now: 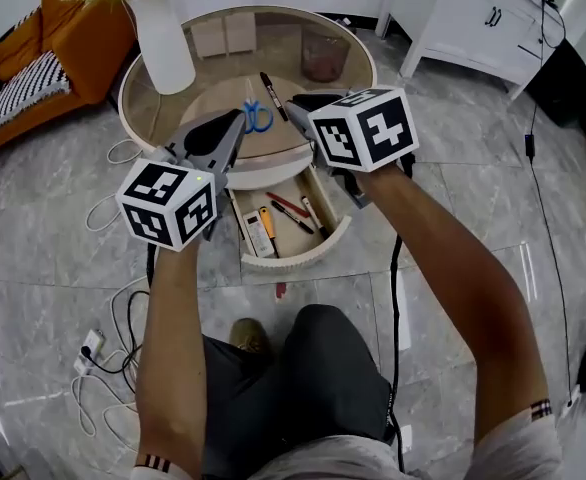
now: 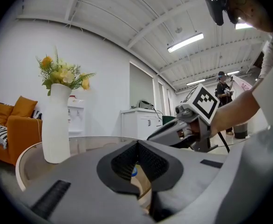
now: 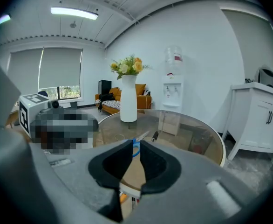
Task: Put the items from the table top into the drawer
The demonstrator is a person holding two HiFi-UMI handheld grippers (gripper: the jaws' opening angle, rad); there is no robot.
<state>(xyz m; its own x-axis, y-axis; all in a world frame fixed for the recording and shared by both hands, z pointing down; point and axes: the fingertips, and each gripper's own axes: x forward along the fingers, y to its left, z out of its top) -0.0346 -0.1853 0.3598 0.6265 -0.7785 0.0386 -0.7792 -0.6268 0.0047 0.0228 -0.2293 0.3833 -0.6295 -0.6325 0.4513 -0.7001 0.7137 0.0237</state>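
Two items lie on the table top, not yet put away: blue-handled scissors and, just right of them, a black marker. The open drawer below already holds pens and a small box.

Risks, from the left:
- The tall white vase stands near the rim, so a wide swing of the left gripper could tip it.
- That gripper's jaws meet at the tips with nothing in them, so it must open before it can grab anything.
- The scissors lie flat on glass and are likely to skid or pivot if pinched off-centre.
- The marker is round and could roll off toward the floor if nudged.
- The right gripper hovers over the table with its jaws a narrow gap apart and empty (probably too tight for the scissor handles).

Hard to see:
- The left gripper's tip covers part of the scissors.
- Both gripper views show only a sliver of blue past the pads.
- The right gripper hides the drawer's right corner.
- I cannot identify the orange-handled item in the drawer.
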